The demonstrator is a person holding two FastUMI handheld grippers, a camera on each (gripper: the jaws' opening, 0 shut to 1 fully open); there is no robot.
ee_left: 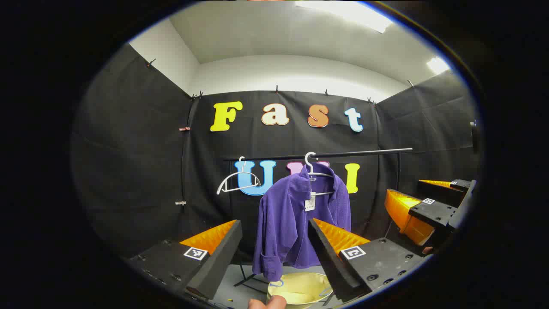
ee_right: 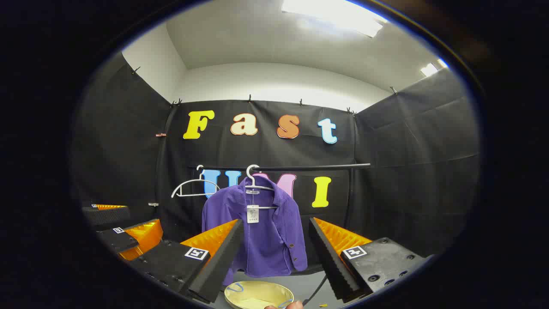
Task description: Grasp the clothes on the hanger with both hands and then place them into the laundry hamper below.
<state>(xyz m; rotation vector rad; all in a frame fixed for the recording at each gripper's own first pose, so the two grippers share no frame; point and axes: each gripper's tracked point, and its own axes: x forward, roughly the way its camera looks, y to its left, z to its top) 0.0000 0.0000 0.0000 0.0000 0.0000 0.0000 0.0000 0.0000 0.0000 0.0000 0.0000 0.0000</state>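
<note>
- Ahead, in the left gripper view, a purple shirt (ee_left: 296, 219) hangs on a white hanger (ee_left: 315, 174) from a black rail (ee_left: 343, 153); a paper tag dangles at its collar.
- Further left on that rail hangs a bare white hanger (ee_left: 238, 178), apart from the shirt.
- Below the shirt, at the bottom edge, sits the pale yellow laundry hamper (ee_left: 300, 289) on the grey floor, its mouth facing up.
- The left gripper (ee_left: 274, 240) has its 2 fingers spread wide with nothing between them; the shirt shows through the gap, farther off.
- At the right edge the right gripper (ee_left: 422, 210) is seen from the side, well short of the shirt.
- Next, in the right gripper view, the shirt (ee_right: 261, 231) hangs just left of centre, its hanger (ee_right: 255, 180) hooked on the rail (ee_right: 309, 167), the bare hanger (ee_right: 193, 186) beside it.
- The hamper (ee_right: 257, 294) lies directly under the shirt's hem.
- The right gripper (ee_right: 276, 242) is likewise spread apart and empty, away from the cloth.
- The left gripper (ee_right: 124, 234) shows at the left edge.
</note>
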